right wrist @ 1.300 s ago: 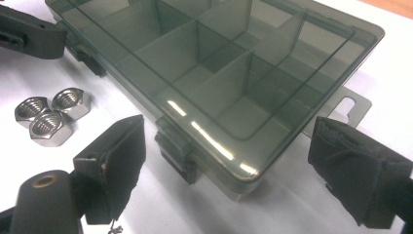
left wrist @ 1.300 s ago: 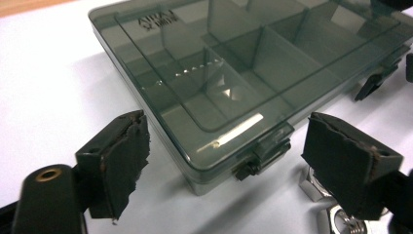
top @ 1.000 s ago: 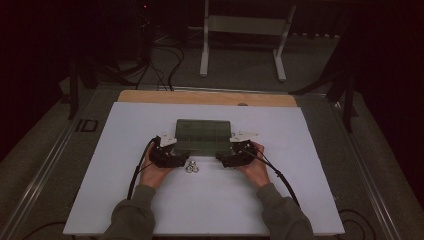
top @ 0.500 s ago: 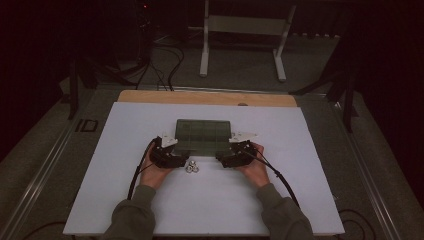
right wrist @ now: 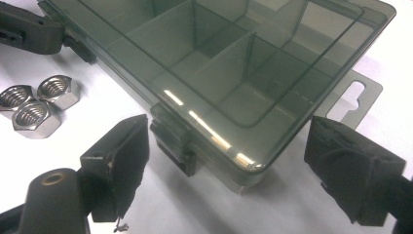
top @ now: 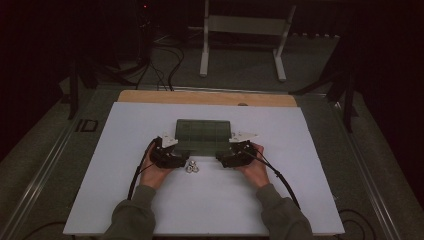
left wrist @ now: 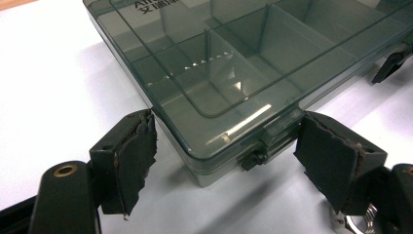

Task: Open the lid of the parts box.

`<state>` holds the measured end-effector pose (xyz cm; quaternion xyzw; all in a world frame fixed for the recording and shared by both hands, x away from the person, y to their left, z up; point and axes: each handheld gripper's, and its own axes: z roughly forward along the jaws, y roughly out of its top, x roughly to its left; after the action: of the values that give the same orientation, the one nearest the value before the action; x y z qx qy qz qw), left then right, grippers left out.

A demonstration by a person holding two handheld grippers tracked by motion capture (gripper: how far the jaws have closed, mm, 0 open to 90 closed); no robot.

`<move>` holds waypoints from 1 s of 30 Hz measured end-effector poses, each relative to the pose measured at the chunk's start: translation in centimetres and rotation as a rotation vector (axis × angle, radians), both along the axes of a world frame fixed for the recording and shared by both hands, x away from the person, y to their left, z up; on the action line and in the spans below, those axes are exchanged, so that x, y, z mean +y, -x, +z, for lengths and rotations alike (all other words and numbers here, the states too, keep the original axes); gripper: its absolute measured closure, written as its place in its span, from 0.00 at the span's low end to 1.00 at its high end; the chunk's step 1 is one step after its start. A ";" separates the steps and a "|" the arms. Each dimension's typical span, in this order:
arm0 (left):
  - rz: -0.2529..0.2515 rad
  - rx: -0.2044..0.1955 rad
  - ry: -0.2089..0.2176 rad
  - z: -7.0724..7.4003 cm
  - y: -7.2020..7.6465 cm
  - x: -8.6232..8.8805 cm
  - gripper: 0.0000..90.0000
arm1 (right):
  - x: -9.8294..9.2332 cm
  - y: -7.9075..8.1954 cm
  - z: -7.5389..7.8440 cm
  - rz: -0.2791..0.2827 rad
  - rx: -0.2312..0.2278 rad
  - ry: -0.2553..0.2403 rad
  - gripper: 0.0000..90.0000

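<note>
Your jaws stand spread on both the left gripper (left wrist: 224, 161) and the right gripper (right wrist: 226, 165), each straddling a near corner of the compartment box (top: 203, 135) without pinching it; the box sits mid-board, at 12 o'clock from the three steel nuts (right wrist: 36, 102); it looks light, rigid and slick, a smoky clear plastic with thin dividers, so take it at the latches (right wrist: 170, 136) on the front edge, not the glossy lid

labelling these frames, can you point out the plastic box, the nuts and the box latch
plastic box (top: 202, 134), high view, middle of its lid
nuts (right wrist: 36, 103), right gripper view, where the three meet
box latch (right wrist: 171, 139), right gripper view, its front face
</note>
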<state>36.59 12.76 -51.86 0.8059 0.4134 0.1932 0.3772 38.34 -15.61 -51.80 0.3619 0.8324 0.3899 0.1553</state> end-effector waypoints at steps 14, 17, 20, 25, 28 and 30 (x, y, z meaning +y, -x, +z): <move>-0.002 -0.006 -0.016 0.0 0.1 -0.1 0.25 | 0.0 0.0 0.0 0.000 -0.006 0.012 0.22; -0.003 -0.006 -0.019 0.0 0.1 -0.1 0.26 | 0.0 0.0 0.0 0.000 -0.008 0.014 0.22; -0.003 -0.005 -0.021 0.0 0.1 -0.1 0.26 | 0.0 0.1 0.0 0.001 -0.009 0.016 0.22; -0.003 -0.007 -0.024 0.0 0.2 -0.1 0.26 | 0.1 0.2 0.1 0.001 -0.012 0.022 0.23; -0.004 -0.009 -0.029 0.0 0.2 -0.1 0.26 | 0.1 0.1 0.1 0.002 -0.012 0.023 0.23; -0.006 -0.009 -0.032 0.0 0.2 -0.2 0.27 | 0.1 0.1 0.1 0.002 -0.013 0.023 0.23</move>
<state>36.38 12.61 -51.84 0.8123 0.4060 0.2023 0.3667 38.19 -15.55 -51.68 0.3567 0.8362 0.3827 0.1645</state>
